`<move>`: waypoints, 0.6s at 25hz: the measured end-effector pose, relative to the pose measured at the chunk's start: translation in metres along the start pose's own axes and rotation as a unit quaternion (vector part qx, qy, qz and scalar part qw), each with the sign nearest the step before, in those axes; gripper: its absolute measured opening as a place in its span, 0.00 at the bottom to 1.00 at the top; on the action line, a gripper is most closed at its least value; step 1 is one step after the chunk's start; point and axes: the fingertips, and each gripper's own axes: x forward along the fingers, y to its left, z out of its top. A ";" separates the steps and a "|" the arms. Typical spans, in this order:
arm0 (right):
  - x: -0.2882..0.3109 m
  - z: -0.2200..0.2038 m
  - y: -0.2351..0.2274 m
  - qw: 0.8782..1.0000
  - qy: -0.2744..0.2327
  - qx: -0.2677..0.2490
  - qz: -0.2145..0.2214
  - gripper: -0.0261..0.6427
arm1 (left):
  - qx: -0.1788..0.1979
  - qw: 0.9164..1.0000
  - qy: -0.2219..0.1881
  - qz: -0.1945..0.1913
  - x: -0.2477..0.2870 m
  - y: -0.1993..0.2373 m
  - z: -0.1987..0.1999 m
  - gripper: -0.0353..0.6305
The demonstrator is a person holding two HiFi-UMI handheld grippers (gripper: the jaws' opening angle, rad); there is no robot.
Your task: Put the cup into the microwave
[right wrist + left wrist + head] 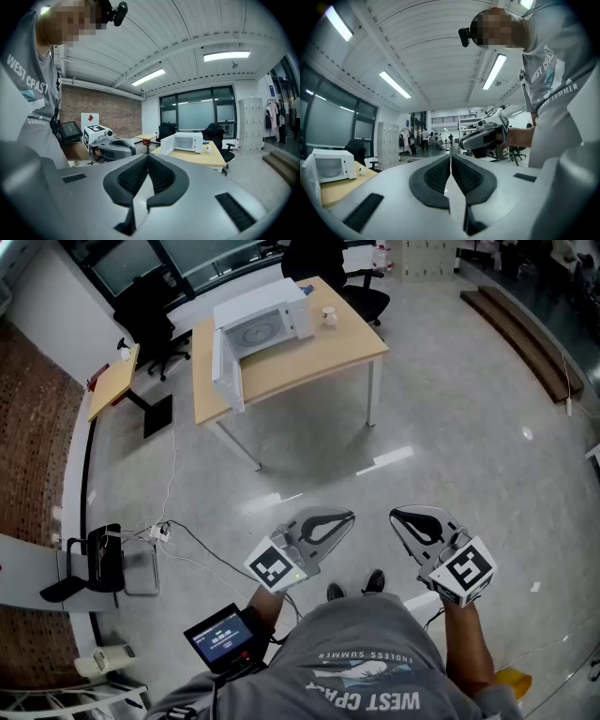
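On the far table (pixel 319 360) the microwave (pixel 267 324) stands left of the cup (pixel 329 317), a smaller table (pixel 112 382) lies further left, and chairs (pixel 148 317) stand behind them.

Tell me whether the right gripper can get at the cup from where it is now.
Probably not yet. The cup sits on the table beside the microwave, well across the floor from the right gripper, whose jaws are shut. Nothing stands between them; the person would have to walk over first.

microwave (pixel 265 326): door open | cup (pixel 329 317): on table (pixel 323 357), seemingly upright | left claw (pixel 350 517), right claw (pixel 393 514): by torso (pixel 366 662)
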 end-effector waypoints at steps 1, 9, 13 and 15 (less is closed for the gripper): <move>-0.001 0.000 0.007 1.000 0.001 0.000 -0.002 0.07 | -0.001 1.000 0.001 -0.001 -0.006 -0.004 -0.001 0.09; 0.001 0.003 0.039 1.000 0.007 -0.004 -0.016 0.07 | 0.002 1.000 -0.013 -0.009 -0.036 -0.015 0.005 0.09; -0.002 0.000 0.061 1.000 0.007 -0.006 -0.029 0.07 | 0.006 1.000 -0.017 -0.013 -0.057 -0.025 0.004 0.09; -0.003 0.001 0.073 0.999 0.006 -0.009 -0.034 0.07 | 0.009 1.000 -0.025 -0.013 -0.067 -0.028 0.006 0.09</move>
